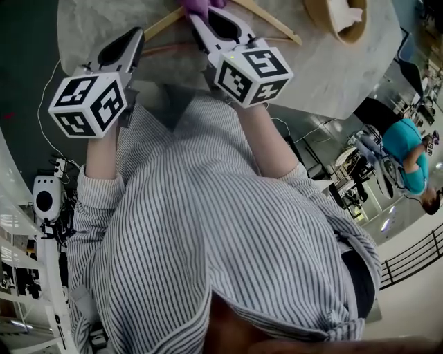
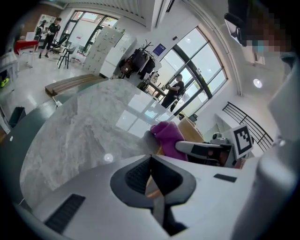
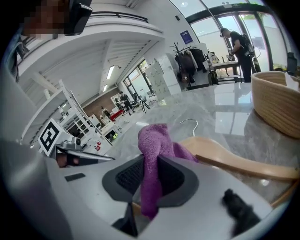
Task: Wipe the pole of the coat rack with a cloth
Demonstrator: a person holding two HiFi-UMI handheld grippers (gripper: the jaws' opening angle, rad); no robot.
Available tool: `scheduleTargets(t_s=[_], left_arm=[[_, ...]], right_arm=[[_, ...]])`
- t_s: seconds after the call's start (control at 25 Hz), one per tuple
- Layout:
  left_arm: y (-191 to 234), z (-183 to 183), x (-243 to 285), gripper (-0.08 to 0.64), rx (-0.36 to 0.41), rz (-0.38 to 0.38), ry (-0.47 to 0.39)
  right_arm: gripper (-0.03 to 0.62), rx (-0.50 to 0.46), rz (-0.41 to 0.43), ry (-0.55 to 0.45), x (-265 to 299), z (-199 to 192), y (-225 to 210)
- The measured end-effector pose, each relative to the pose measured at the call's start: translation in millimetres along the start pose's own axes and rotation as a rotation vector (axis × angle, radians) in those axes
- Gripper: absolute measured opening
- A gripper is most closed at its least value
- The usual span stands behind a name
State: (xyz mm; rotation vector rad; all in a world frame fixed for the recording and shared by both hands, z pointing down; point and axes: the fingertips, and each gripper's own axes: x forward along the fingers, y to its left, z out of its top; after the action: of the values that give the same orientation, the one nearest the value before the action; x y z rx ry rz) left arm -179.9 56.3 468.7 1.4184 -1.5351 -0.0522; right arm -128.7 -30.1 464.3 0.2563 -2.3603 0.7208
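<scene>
We clamp the cloth [image 3: 154, 138] in our right gripper [image 3: 150, 164], left gripper [image 2: 150, 159] closed; wiping not started, no pole visible.

Grey-white striped shirt [image 1: 228, 235], sleeves [image 1: 97, 193] rolled up. Left gripper [image 1: 137, 34] and right gripper [image 1: 199, 17]: pale grey shells, black-white marker cubes [image 1: 88, 104].

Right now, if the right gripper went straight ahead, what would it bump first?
Probably the wooden hanger on the table, just beyond the purple cloth in the right gripper; depth is unclear.
</scene>
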Motion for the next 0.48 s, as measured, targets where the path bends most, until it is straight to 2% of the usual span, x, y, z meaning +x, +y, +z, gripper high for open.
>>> scheduleTargets(t_s=[0.28, 0.48], left_arm=[[16.5, -7.0, -14.1, 0.011, -0.05, 0.044, -0.033], [23.6, -13.7, -16.3, 0.011, -0.056, 0.063, -0.027]], right_arm=[[0.081, -0.027, 0.031, 0.024, 7.0, -5.3, 12.7], [0.081, -0.021, 0.057, 0.031, 10.8, -7.5, 16.3]])
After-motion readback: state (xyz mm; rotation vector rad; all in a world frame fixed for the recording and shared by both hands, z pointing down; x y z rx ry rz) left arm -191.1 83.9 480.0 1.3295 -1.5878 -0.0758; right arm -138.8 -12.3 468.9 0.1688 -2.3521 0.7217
